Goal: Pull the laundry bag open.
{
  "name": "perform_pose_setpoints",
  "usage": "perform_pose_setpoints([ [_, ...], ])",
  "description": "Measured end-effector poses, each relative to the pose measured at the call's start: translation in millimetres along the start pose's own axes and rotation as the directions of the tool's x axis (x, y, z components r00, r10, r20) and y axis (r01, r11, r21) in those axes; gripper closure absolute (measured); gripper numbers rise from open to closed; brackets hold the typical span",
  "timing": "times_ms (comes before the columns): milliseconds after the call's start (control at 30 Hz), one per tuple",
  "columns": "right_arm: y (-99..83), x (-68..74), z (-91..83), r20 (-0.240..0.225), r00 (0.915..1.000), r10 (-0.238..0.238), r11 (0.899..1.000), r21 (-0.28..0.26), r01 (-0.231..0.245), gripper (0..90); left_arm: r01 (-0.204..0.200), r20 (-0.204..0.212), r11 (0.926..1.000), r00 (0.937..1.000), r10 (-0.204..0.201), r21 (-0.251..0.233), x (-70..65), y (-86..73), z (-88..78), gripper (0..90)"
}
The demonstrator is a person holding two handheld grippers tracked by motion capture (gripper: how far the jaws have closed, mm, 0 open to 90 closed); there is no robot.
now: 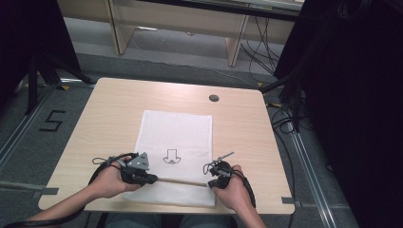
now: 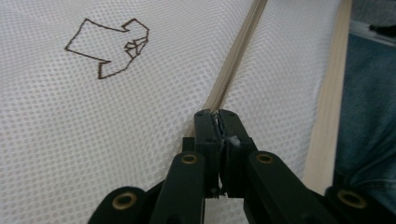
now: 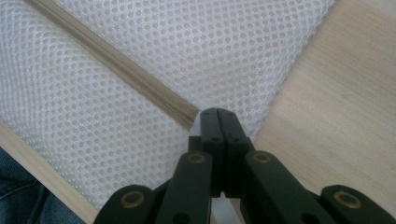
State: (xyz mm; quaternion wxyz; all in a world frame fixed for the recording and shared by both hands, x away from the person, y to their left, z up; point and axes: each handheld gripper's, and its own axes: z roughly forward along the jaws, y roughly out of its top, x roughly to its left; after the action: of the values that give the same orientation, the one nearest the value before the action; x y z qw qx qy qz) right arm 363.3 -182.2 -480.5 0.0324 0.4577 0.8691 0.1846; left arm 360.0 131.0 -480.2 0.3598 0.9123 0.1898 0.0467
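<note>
High view first: white mesh bag lies flat in the middle of the worktop, its near edge at the bottom of the frame by the person's hands. Beige zipper runs left to right across the lower part of the bag, btwn the two claws. Left claw sits at the zipper's left end, right claw at its right end, so both are on the line.

Left gripper view: left claw is clamped tight on smth small at the zipper, prob the slider or pull tab, can't tell which tbh. The zipper track runs away to the upper right of the frame and looks zipped shut all along. Little arrow-ish embroidered logo sits upper left on the mesh.

Right gripper view: right claw is pinched closed on the bag right at the end of the zipper, near the mesh edge where bare worktop starts on the right of the frame.

So imo: both grips are set, one end anchored, slider in hand. The actual pull along the track looks not started yet, basically the whole zip run is left.
</note>
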Motion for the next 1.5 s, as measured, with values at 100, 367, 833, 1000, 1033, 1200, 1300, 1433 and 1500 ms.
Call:
perform_pose_setpoints([
  [100, 0.0, 0.1, 0.1, -0.001, 1.0000, 0.002, 1.000, -0.002, -0.002, 90.0, 0.023, 0.011, 0.9996, 0.9997, -0.023, -0.013, 0.6, -1.8, -0.7, 87.3],
  [367, 0.0, 0.1, 0.1, -0.001, 1.0000, 0.002, 1.000, -0.001, -0.002, 90.0, 0.010, 0.014, 0.9999, 0.9999, -0.010, -0.012, 1.2, -3.5, -1.0, 87.3],
  [833, 0.2, -0.7, 0.1, 0.001, 1.0000, -0.008, 1.000, -0.002, 0.008, 90.0, 0.039, -0.030, 0.9992, 0.9988, -0.039, 0.009, 9.9, -16.4, -13.0, 87.3],
  [1000, 0.4, -0.9, 0.2, 0.002, 1.0000, -0.005, 1.000, -0.002, 0.005, 90.0, 0.030, -0.040, 0.9989, 0.9988, -0.029, 0.035, 13.9, -21.7, -21.1, 87.3],
  [1033, 0.4, -0.9, 0.2, 0.002, 1.0000, -0.005, 1.000, -0.002, 0.005, 90.0, 0.030, -0.040, 0.9989, 0.9988, -0.029, 0.035, 13.9, -21.7, -21.1, 87.3],
  [1200, 0.4, -0.5, -0.1, 0.000, 1.0000, 0.010, 1.000, 0.008, -0.010, 90.0, 0.081, -0.040, 0.9966, 0.9959, -0.081, 0.010, 15.9, -30.8, -27.8, 87.3],
  [1300, 0.3, -0.4, -0.3, -0.001, 0.9999, 0.011, 1.000, 0.010, -0.011, 90.0, 0.095, -0.048, 0.9954, 0.9943, -0.096, -0.002, 14.7, -33.3, -29.2, 87.3],
  [1433, 0.3, -0.5, -0.2, -0.001, 1.0000, 0.010, 1.000, 0.009, -0.010, 90.0, 0.084, -0.049, 0.9962, 0.9954, -0.083, 0.022, 18.8, -38.4, -33.6, 87.3],
  [1500, 0.4, -0.7, -0.2, -0.004, 1.0000, 0.008, 1.000, 0.010, -0.008, 90.0, 0.138, -0.038, 0.9902, 0.9896, -0.139, -0.024, 16.5, -40.6, -31.8, 87.3],
])
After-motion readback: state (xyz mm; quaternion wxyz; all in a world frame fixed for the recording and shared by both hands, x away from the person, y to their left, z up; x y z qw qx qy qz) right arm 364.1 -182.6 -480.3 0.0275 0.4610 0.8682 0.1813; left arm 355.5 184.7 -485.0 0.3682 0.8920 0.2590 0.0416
